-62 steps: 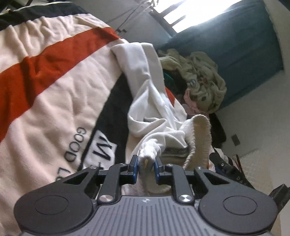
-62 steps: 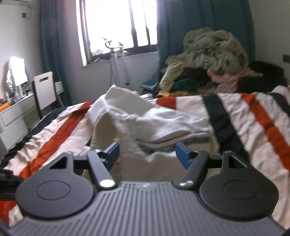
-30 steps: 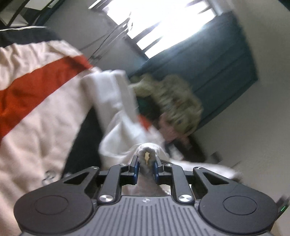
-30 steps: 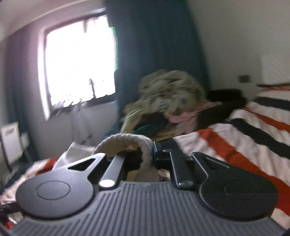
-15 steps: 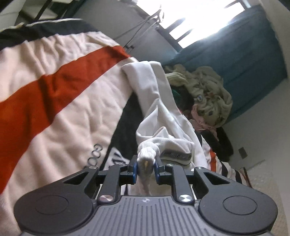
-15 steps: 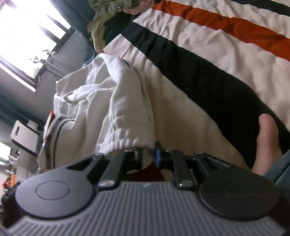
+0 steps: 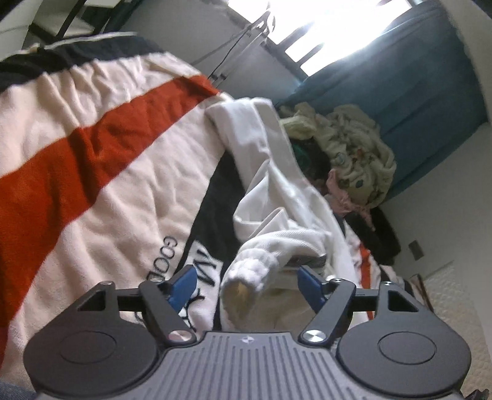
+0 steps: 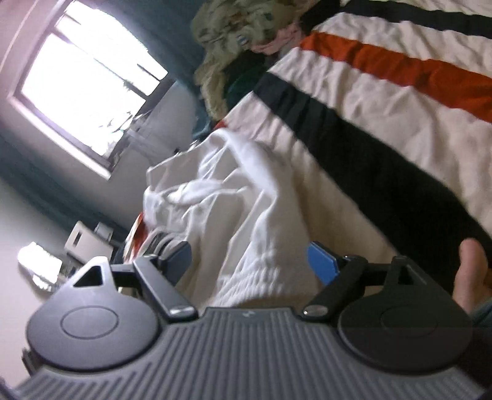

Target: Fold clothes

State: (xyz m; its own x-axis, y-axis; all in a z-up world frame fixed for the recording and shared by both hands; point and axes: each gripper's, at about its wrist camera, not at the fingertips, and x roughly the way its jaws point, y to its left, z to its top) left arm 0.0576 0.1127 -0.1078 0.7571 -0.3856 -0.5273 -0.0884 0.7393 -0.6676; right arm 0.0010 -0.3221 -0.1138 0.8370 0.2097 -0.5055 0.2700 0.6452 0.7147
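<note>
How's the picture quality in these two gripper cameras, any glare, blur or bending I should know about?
Left wrist view: the bright window is blown out to white; the white garment's far end is smeared, while its ribbed cuff near the left gripper is fairly sharp. Right wrist view: tilted, window overexposed, white garment motion-blurred, fisheye bends the striped blanket.

Right gripper (image 8: 249,264), jaws spread wide, straddling the ribbed cuff of a crumpled white cotton garment (image 8: 246,197) lying on a cream bed blanket with black and orange stripes (image 8: 384,101). Far: bright window (image 8: 86,89), heaped olive-green clothes (image 8: 233,34).
</note>
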